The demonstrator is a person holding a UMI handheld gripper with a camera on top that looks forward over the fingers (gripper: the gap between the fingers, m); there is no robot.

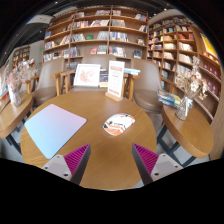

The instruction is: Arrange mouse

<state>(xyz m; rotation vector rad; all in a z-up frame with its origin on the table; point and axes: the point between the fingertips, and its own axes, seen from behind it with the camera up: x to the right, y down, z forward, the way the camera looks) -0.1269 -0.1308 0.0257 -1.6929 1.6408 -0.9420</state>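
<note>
Mouse point(118, 124), white with an orange mark, resting near the middle of a round wooden table point(95, 105), beyond the fingers. Gripper point(111, 157) spread wide, holding nothing. Pale mouse mat point(53, 128) at the table's left edge.

Looks like a bookshop or library. Centred on a round wooden table point(100, 140), pale and evenly lit. Behind the table, upright display stands point(88, 75) with covers facing out. Beyond those, tall wooden bookshelves point(95, 35) filling the back wall. More shelving point(185, 55) curving away right of the table, lower counters point(15, 105) at its left.
</note>
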